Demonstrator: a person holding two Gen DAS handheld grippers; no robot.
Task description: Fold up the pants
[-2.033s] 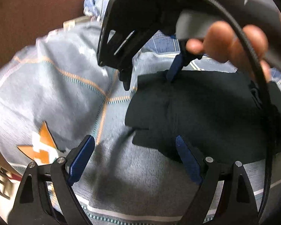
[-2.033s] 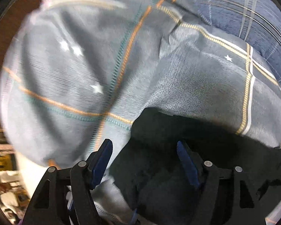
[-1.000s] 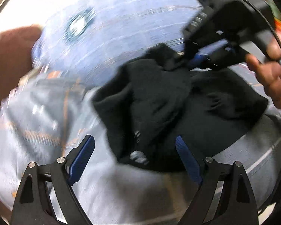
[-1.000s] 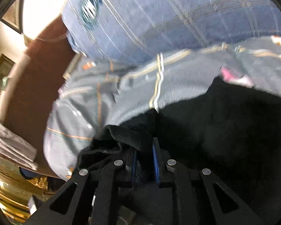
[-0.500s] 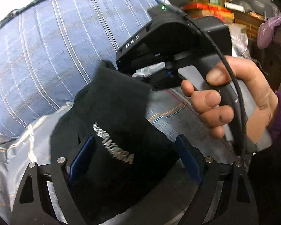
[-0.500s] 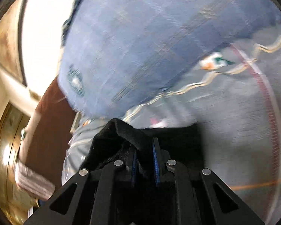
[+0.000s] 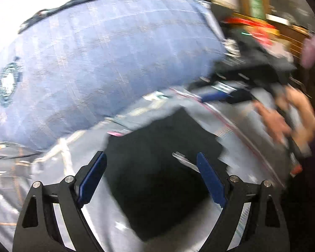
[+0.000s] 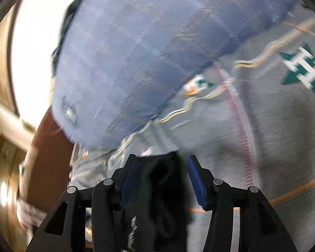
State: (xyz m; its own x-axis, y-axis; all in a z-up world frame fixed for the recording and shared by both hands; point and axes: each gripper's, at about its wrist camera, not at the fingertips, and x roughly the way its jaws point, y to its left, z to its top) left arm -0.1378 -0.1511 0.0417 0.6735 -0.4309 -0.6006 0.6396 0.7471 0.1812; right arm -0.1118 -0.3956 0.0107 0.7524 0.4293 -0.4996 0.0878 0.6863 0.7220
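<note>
Left gripper (image 7: 150, 178) has its fingers spread wide with nothing between them, just hovering over the black pants (image 7: 163, 168), which lie as a compact dark slab on the grey patterned bedspread (image 7: 237, 126). Right gripper (image 8: 161, 180) is partly open too; its fingers (image 8: 195, 180) stand a bit apart, with a bunch of the black fabric sitting in the gap between them. It looks loose rather than pinched, though motion blur makes that hard to call. From the left wrist view, the right gripper sits off at the upper right in the person's hand (image 7: 283, 115), apart from the main dark slab.

Going outward: the pants sit near the foot of a big blue plaid pillow (image 8: 147, 52), on a bed, no counter here. Bedspread has orange lines and a teal star motif (image 8: 302, 69).

Progress-wise, I'd say it's mostly done: the pants look folded down into a small, roughly square bundle. What's probably left is flattening it, tidying that bunched edge by the right fingers, maybe one last fold. Too blurry to judge how neat it is.
</note>
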